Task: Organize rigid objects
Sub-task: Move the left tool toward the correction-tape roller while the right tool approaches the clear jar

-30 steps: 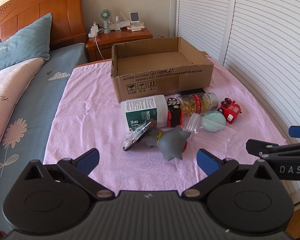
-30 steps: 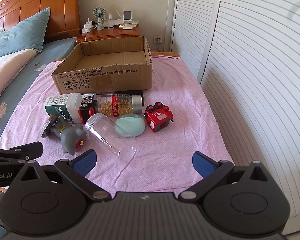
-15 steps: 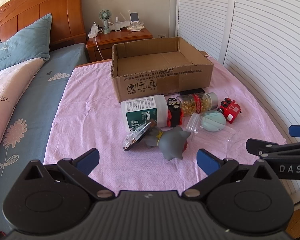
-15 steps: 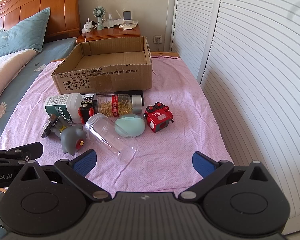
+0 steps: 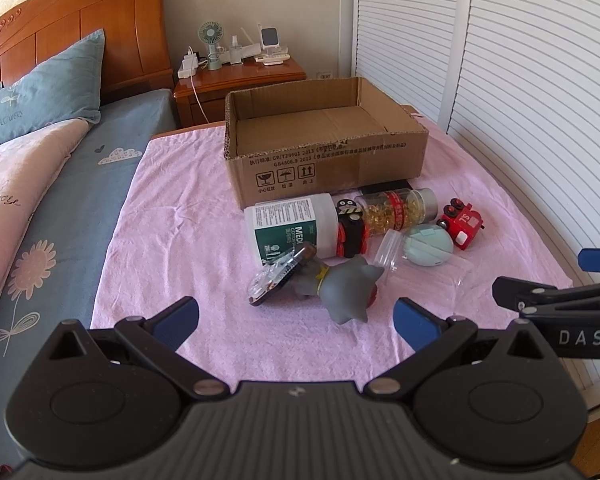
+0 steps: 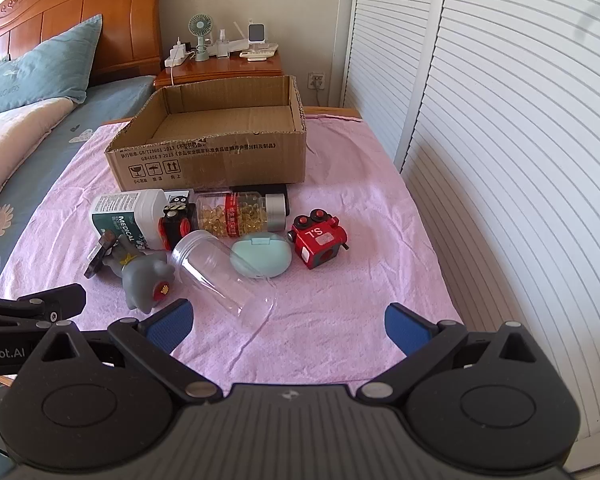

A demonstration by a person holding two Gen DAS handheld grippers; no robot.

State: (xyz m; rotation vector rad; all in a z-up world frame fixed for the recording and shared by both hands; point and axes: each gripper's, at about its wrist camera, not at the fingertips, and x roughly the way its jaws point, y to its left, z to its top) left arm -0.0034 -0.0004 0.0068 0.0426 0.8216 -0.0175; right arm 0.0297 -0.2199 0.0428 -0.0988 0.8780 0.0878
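Your left gripper (image 5: 296, 316) and right gripper (image 6: 286, 318) both hung spread wide and empty, short of the pile. The open brown cardboard box (image 6: 220, 152) held nothing you could see; every item lay on the pink cloth (image 6: 360, 208) before it. The clear plastic jar (image 6: 220, 276) on its side touched the grey rubber cat figure (image 6: 144, 280) and mint oval case (image 6: 260, 256), so a nudge likely would have rolled it away.

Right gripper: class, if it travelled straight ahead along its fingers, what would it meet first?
Probably the clear plastic jar lying on its side on the pink cloth, just ahead of the open right gripper. Depth is uncertain; it might pass above it.
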